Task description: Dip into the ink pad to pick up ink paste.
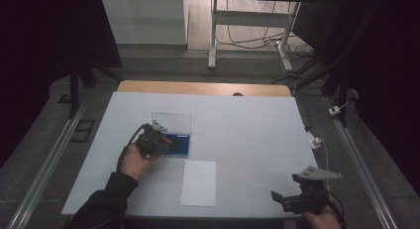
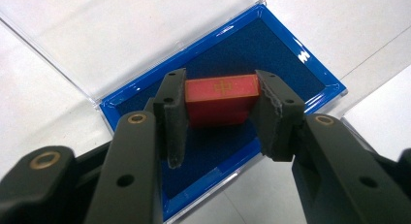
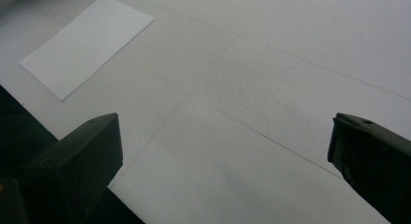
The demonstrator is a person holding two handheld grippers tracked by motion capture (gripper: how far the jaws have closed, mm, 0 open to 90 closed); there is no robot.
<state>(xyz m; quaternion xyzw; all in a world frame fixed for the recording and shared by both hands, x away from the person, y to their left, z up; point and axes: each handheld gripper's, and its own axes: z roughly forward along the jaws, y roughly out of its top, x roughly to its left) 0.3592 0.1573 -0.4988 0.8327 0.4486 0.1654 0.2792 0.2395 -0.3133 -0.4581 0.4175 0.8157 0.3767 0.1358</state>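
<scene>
A red block (image 2: 221, 99) with a gold mark on top sits between the pads of my left gripper (image 2: 220, 118), which is shut on it just above the blue felt lining of an open case (image 2: 291, 59). In the high view the left gripper (image 1: 166, 141) is over the blue case (image 1: 181, 144), whose clear lid (image 1: 171, 122) lies open behind it. My right gripper (image 1: 277, 198) stands open at the table's near right edge, jaws wide apart over bare white surface (image 3: 252, 88), nothing between them.
A white sheet of paper (image 1: 199, 182) lies near the front edge, between the two hands, also visible in the right gripper view (image 3: 82, 44). The table is covered in white (image 1: 247, 125). Beyond it stand a desk frame and loose cables (image 1: 257, 38) on the floor.
</scene>
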